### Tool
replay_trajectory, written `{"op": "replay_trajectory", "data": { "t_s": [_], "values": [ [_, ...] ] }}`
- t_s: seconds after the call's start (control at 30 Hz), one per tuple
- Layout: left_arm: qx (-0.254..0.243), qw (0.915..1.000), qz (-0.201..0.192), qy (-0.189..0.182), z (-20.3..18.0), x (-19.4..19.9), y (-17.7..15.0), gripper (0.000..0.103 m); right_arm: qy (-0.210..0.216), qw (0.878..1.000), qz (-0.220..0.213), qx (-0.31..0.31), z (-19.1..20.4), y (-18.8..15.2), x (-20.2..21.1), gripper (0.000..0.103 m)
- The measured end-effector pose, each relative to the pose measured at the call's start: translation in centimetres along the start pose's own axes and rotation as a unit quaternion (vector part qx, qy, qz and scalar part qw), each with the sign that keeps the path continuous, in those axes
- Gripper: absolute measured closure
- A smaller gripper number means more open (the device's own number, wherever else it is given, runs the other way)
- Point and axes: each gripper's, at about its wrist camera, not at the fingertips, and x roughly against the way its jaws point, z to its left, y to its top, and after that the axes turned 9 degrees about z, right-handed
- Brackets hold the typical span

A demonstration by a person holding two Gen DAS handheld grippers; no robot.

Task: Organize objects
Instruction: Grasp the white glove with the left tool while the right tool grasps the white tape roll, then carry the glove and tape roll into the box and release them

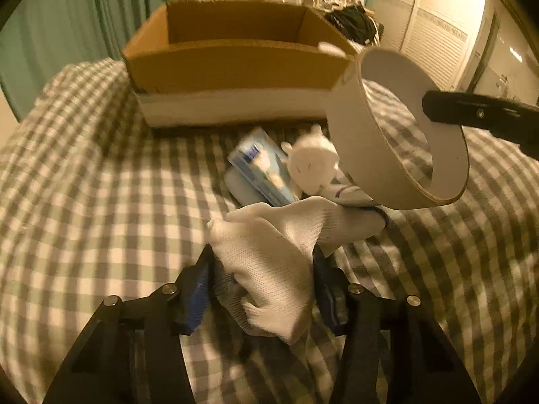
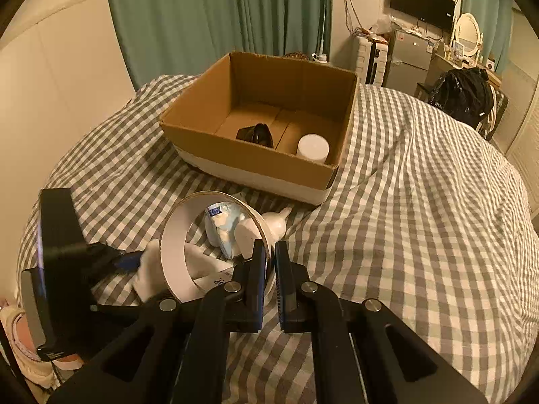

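1. A white knitted cloth glove (image 1: 269, 269) is clamped between the jaws of the left gripper (image 1: 262, 289), bunched up just above the grey-and-white checked bed cover (image 1: 84, 202).
2. A wide white tape ring with a brown cardboard edge (image 2: 188, 245) is pinched by its wall in the right gripper (image 2: 270, 269), jaws nearly together on it, and it's held up off the bed.
3. In the left wrist view that same ring (image 1: 387, 134) is seen hanging in front of the open brown cardboard box with a white band along the bottom (image 1: 235, 67).
4. A small pile is left on the bed just in front of the box: a light blue plastic packet (image 1: 259, 168), a white round-headed soft toy (image 1: 313, 165) touching it, plus some printed paper, too blurred to be read.
5. Inside the box, a black rounded object (image 2: 256, 133) and a white cylindrical jar (image 2: 313, 148) are seen standing apart on the bottom.
6. Green curtains (image 2: 202, 17) are hung behind the bed.
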Motion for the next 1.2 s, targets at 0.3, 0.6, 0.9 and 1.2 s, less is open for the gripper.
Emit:
{"op": "replay_trajectory", "data": {
  "t_s": [0.3,0.6,0.9,1.2],
  "values": [
    [0.007,0.9953,-0.087,0.041,1.5,5.8,0.7,0.050,-0.015,0.999,-0.027,0.015,0.9,0.7,2.8,0.097],
    [0.010,0.9879,-0.144,0.056,2.4,9.9,3.5,0.050,-0.031,0.996,-0.070,0.036,1.8,2.4,6.3,0.098],
    [0.006,0.9811,-0.186,0.053,3.2,11.8,9.3,0.050,-0.057,0.989,-0.123,0.052,1.8,7.9,8.9,0.098],
    [-0.010,0.9833,-0.173,0.054,4.2,8.9,16.5,0.050,-0.071,0.987,-0.130,0.059,0.0,15.0,7.4,0.098]
  ]
}}
